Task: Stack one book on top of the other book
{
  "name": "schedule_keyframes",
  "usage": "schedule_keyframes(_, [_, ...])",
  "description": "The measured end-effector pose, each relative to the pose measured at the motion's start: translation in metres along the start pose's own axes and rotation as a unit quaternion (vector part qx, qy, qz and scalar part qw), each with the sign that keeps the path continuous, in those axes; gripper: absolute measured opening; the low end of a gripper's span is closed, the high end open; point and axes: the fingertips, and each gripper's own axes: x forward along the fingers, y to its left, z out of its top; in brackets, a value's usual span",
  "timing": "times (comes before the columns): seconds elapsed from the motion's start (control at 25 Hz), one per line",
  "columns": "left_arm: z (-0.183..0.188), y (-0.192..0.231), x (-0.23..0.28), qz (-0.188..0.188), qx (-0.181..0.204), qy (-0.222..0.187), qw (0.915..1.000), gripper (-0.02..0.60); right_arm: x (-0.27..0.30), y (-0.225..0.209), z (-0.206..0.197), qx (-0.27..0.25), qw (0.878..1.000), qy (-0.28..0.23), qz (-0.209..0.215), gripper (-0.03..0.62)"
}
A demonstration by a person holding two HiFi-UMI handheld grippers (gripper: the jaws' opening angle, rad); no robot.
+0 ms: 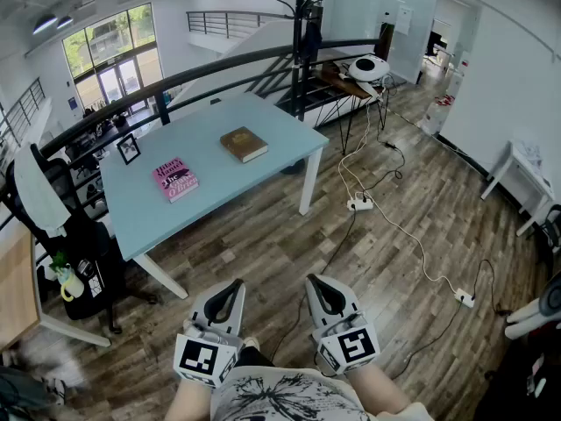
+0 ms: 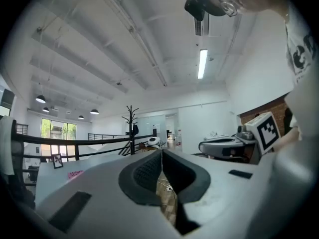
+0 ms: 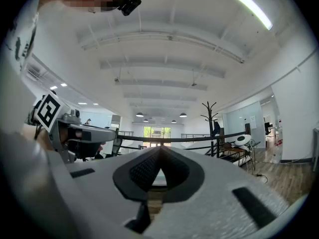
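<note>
Two books lie apart on a light blue table point(image 1: 263, 125) in the head view: a pink book point(image 1: 176, 180) toward its left and a brown book point(image 1: 244, 144) farther back and to the right. My left gripper point(image 1: 235, 284) and right gripper point(image 1: 312, 281) are held close to my body, well short of the table, over the wooden floor. Both are shut with nothing between their jaws. In the left gripper view the left gripper point(image 2: 161, 151) has its tips together, and the pink book point(image 2: 75, 174) shows as a sliver. The right gripper point(image 3: 160, 149) is likewise shut.
A small framed picture point(image 1: 129, 148) stands at the table's back left. Black chairs point(image 1: 79, 253) sit left of the table. White cables and a power strip point(image 1: 360, 203) run across the floor to the right. A dark railing point(image 1: 202, 71) and a coat stand point(image 1: 301, 24) are behind the table.
</note>
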Motion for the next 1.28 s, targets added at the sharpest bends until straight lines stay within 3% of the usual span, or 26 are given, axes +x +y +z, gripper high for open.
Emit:
schedule_keyframes(0.48, [-0.005,-0.003,0.009,-0.012,-0.007,-0.001,0.9999,0.014,-0.001,-0.006,-0.006,0.002,1.0,0.002,-0.009,-0.011])
schedule_keyframes(0.8, [-0.029,0.01,0.03,-0.01,-0.022,0.017,0.9996,0.014,0.018,-0.024,-0.033,0.021,0.999,0.028,-0.022,-0.009])
schedule_keyframes(1.04, [-0.047,0.051,0.083,-0.01,-0.029,0.029,0.9991,0.014,0.076,-0.051,-0.057,0.03,0.998,0.05,-0.025,-0.009])
schedule_keyframes(1.28, [-0.053,0.127,0.17,-0.016,-0.045,0.023,0.9986,0.014,0.179,-0.094,-0.068,0.021,0.997,0.063,-0.031,-0.009])
